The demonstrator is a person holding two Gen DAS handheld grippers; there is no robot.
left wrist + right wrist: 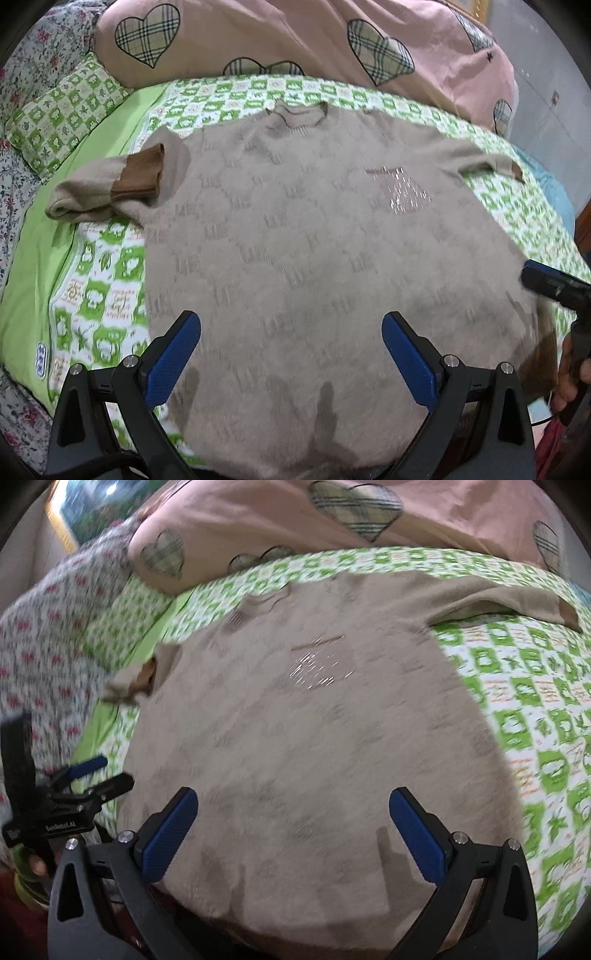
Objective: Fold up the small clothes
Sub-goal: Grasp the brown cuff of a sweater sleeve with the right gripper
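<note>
Plainly, "GenRobot.AI" marks the left tongs (94,771); both tongs gape wide over the sweater (314,240).

**A bedroom at home**

The work surface is a bed (110,155) with a green-and-white checked sheet, a matching pillow (62,114), a pink quilt (295,40) with plaid hearts, and floral bedding (48,627) along one side. A framed picture (85,506) hangs behind.
</note>
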